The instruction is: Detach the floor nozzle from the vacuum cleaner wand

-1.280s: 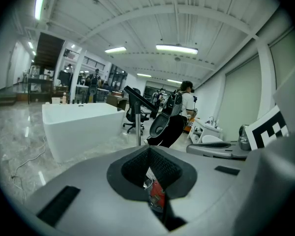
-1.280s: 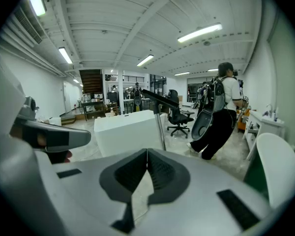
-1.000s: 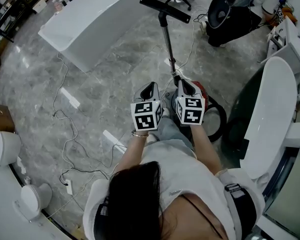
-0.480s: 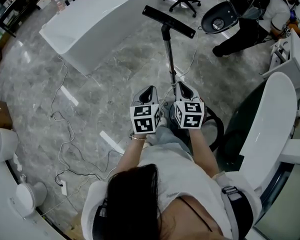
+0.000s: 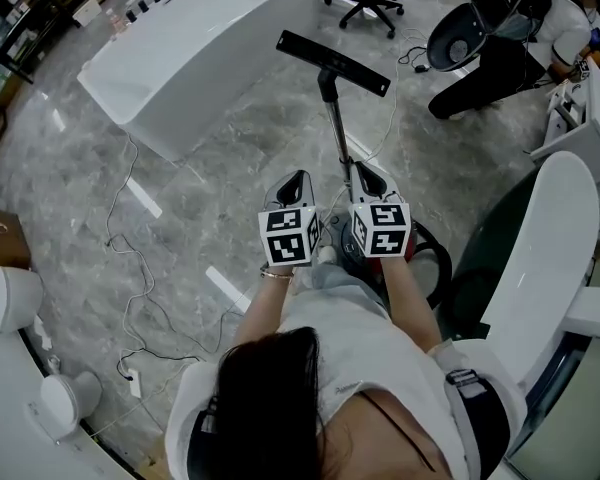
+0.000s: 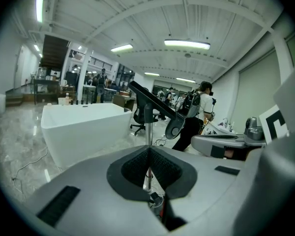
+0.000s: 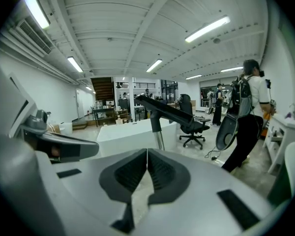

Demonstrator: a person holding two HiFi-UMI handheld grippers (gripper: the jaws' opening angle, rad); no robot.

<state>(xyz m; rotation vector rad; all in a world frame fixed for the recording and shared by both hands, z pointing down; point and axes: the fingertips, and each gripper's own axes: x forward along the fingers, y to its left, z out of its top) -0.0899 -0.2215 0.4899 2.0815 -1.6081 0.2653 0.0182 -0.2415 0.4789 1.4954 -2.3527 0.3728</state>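
The left gripper [image 5: 298, 175] and right gripper [image 5: 366, 169], jaws clenched empty, flank the upright vacuum wand [image 5: 335, 118], which carries the floor nozzle [image 5: 332, 63] on top.

The floor [image 5: 210, 168] was polished grey stone, glossy with reflections. The wand [image 5: 337, 128] was bright, smooth metal, the floor nozzle [image 5: 332, 63] matt black plastic. The left hand-held gripper [image 6: 148, 151] and right hand-held gripper [image 7: 146, 154] had matt grey plastic shells and ribbed black pads [image 6: 134, 168].

Black floor nozzle [image 5: 333, 63] tops upright silver wand [image 5: 337, 133].
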